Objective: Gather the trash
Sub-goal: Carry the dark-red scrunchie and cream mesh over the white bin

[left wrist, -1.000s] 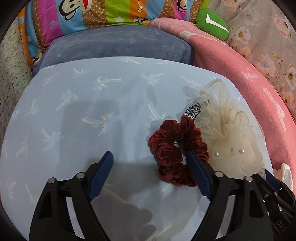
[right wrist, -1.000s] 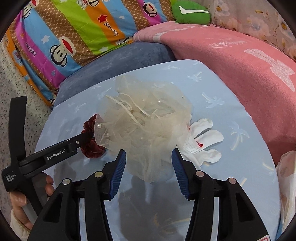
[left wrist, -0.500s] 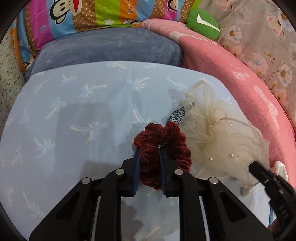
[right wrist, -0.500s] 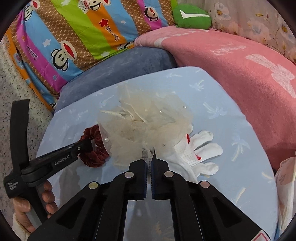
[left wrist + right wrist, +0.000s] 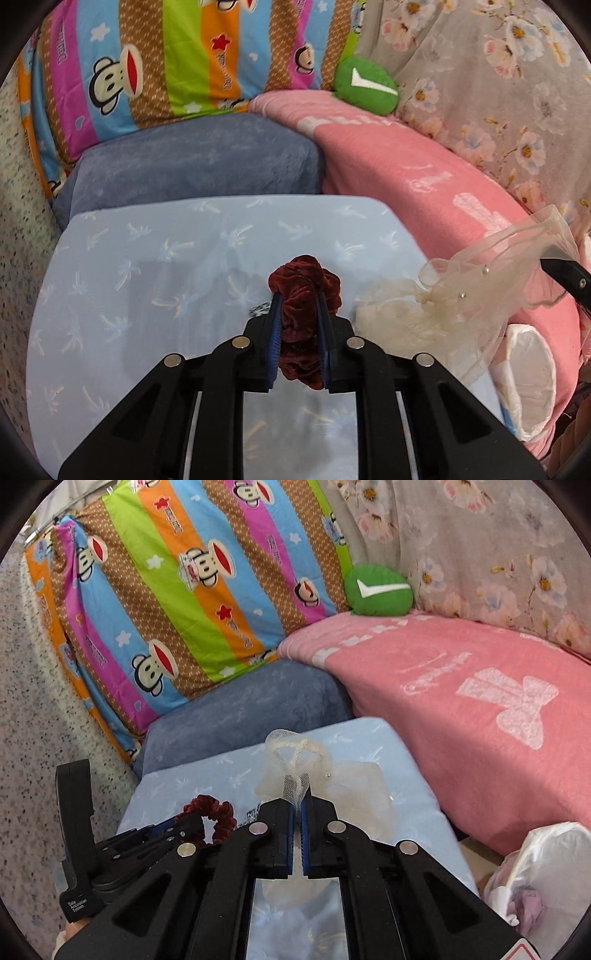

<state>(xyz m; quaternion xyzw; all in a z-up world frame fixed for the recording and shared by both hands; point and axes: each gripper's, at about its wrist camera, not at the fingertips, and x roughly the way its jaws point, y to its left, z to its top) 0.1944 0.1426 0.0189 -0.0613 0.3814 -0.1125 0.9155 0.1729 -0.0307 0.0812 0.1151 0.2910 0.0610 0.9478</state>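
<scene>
Left gripper [image 5: 298,295] fingers clamped on dark red scrunchie [image 5: 303,284], tilted downward, right gripper [image 5: 297,801] fingers pinching cream tulle bundle [image 5: 295,760], white bag [image 5: 535,867] at four o'clock

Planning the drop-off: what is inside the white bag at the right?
In the right wrist view, the white bag holds crumpled white and pale purple scraps near its mouth. Its thin walls cover everything deeper, so how full it is cannot be told.

The left gripper's handle [image 5: 75,901] has a small white label w/ "Data Acquisition System". The green cushion [image 5: 378,590] has a white check mark. Words on the striped monkey blanket [image 5: 207,602] & pink blanket [image 5: 480,701] are too blurry to read.
</scene>
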